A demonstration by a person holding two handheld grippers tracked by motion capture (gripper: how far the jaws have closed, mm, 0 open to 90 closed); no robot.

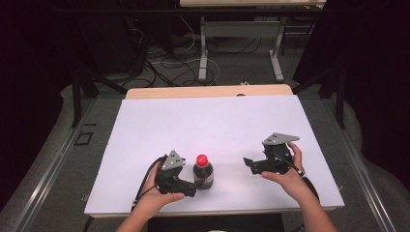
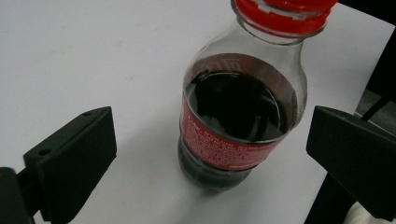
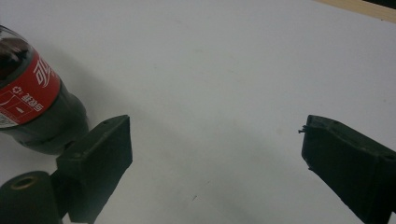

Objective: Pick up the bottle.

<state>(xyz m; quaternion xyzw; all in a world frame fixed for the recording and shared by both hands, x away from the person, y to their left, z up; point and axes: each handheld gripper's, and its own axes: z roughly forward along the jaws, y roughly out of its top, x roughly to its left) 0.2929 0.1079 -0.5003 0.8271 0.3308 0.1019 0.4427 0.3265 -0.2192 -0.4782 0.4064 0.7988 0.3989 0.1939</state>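
Note:
A small cola bottle (image 1: 203,174) with a red cap and red label stands upright on the white sheet (image 1: 217,121), near its front edge. My left gripper (image 1: 192,187) sits just left of it, low on the sheet. In the left gripper view the bottle (image 2: 238,126) stands in the gap between the wide black jaws of the left gripper (image 2: 211,135), and neither pad touches it. My right gripper (image 1: 249,164) rests on the sheet well right of the bottle, pointing left. Its own view shows the right gripper (image 3: 217,140) open and empty, with the bottle (image 3: 32,107) at the far left.
The white sheet covers a wooden table whose far edge (image 1: 208,91) shows beyond it. Behind that are the legs of another table (image 1: 203,53) and loose cables (image 1: 164,65) on the floor. Dark curtains hang on both sides.

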